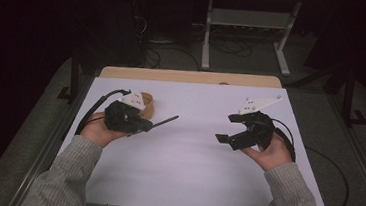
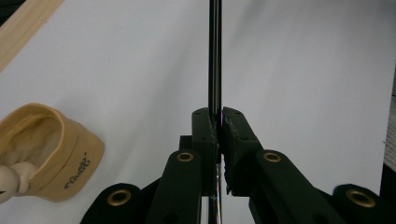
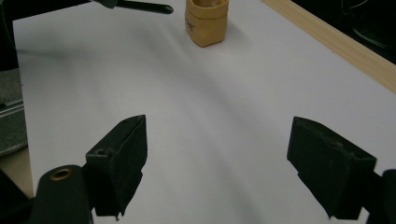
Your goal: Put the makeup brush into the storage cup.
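Note:
My left gripper (image 1: pixel 145 126) is shut on a thin black rod (image 1: pixel 165 121) that sticks out to the right over the white table cover. In the left gripper view the rod (image 2: pixel 215 51) runs straight up from between the closed jaws. A tan ear model (image 1: pixel 147 104) stands just behind that gripper; the ear model (image 2: pixel 44 149) sits low on the left in the left gripper view. My right gripper (image 1: pixel 229 128) hovers over the right half of the table, jaws wide open and holding nothing. From the right gripper view, the ear model (image 3: pixel 206 21) and the rod tip (image 3: pixel 144 7) lie far ahead.
A white sheet (image 1: pixel 190 169) covers the table, with a wooden edge (image 1: pixel 188 76) along the far side. Behind the table stands a grey metal frame (image 1: pixel 248 23) with cables on the dark floor. Metal rails run along both table sides.

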`<state>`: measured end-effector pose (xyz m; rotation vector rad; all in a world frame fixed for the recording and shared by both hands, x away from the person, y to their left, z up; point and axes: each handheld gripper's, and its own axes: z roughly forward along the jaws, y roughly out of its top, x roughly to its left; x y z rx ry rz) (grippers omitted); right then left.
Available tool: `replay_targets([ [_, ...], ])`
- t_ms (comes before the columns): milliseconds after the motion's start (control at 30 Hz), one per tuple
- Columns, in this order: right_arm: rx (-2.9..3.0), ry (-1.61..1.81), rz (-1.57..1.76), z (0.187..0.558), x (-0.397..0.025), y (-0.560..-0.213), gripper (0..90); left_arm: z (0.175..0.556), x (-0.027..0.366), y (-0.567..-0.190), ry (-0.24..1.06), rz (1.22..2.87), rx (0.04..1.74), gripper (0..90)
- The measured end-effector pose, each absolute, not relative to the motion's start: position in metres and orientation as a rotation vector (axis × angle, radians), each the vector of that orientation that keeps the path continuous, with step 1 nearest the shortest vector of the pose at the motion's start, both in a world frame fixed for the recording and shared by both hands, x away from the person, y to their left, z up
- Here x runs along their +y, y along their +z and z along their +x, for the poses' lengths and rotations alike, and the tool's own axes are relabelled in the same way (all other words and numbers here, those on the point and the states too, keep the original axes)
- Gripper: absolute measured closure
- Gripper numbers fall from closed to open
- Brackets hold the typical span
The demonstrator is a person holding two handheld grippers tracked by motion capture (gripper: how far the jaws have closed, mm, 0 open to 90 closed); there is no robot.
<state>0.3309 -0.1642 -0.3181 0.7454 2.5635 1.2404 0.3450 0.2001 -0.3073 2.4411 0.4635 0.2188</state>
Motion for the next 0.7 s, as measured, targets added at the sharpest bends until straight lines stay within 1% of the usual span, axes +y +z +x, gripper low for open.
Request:
replay_targets([
  [133,2.574,1.248,0.717,0.332,-0.158,-0.312,19.8,0.343,0.199,-0.305,0.214,2.444,0.441,84.1],
  [400,2.612,1.260,0.672,0.337,-0.150,-0.304,20.5,0.341,0.190,-0.313,0.188,2.473,0.410,84.2],
  [700,2.659,1.249,0.647,0.342,-0.144,-0.303,20.6,0.340,0.185,-0.322,0.166,2.487,0.395,84.2],
])
